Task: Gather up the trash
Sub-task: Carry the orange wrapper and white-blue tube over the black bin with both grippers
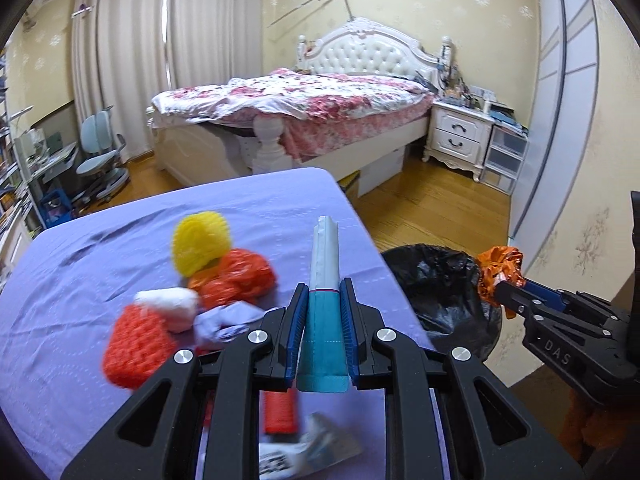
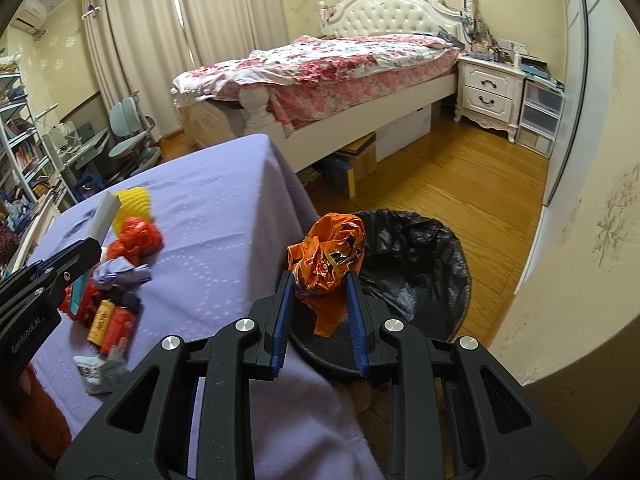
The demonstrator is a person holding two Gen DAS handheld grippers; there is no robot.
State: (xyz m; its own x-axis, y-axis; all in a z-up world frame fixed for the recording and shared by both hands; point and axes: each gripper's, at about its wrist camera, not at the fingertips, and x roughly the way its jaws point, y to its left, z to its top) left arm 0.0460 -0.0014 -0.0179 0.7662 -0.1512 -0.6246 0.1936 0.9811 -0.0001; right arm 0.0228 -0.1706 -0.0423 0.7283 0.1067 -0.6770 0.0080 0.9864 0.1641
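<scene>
My left gripper (image 1: 323, 292) is shut on a flat teal and silver packet (image 1: 326, 248) that stands upright between the blue pads above the purple-clothed table (image 1: 100, 240). In the right wrist view, my right gripper (image 2: 320, 280) is shut on a crumpled orange foil wrapper (image 2: 328, 252), just over the near rim of the black-bagged bin (image 2: 416, 256). The left wrist view shows that wrapper (image 1: 498, 268) at the bin (image 1: 444, 288). A trash pile lies on the table: yellow foam net (image 1: 200, 244), orange bag (image 1: 236, 276), white wad (image 1: 172, 304), red net (image 1: 136, 344).
The bin stands on the wooden floor (image 2: 460, 176) against the table's right edge. Behind are a bed (image 1: 304, 100) with a floral cover, a white nightstand (image 1: 460, 132) and plastic drawers (image 1: 506, 156). A desk chair (image 1: 100, 152) and shelves stand at the far left.
</scene>
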